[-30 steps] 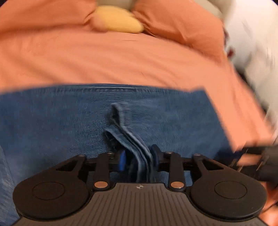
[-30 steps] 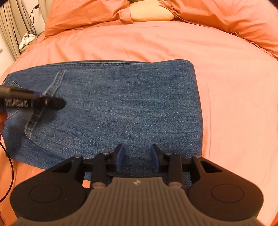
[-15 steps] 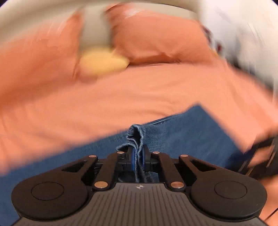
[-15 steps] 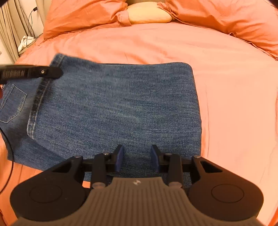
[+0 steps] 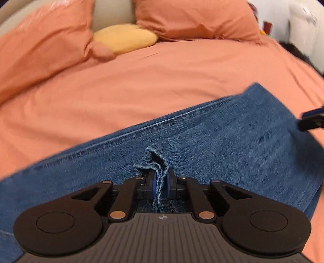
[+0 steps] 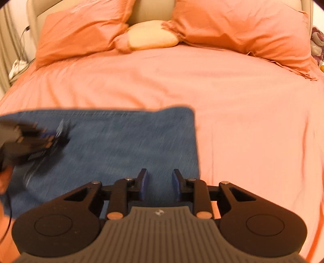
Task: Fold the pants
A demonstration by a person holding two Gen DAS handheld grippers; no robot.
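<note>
Denim hem (image 5: 155,161) bunches in left gripper (image 5: 161,183) (right gripper (image 6: 159,183) seemingly empty).

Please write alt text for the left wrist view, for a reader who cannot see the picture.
The left gripper has its fingers shut on a bunched fold of blue jeans, which lie on a bed with an orange sheet. Behind are orange pillows and a yellow cushion.

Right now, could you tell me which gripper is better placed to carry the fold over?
Probably the left gripper: it is shut on a bunched hem of the jeans. The right gripper holds nothing.
</note>
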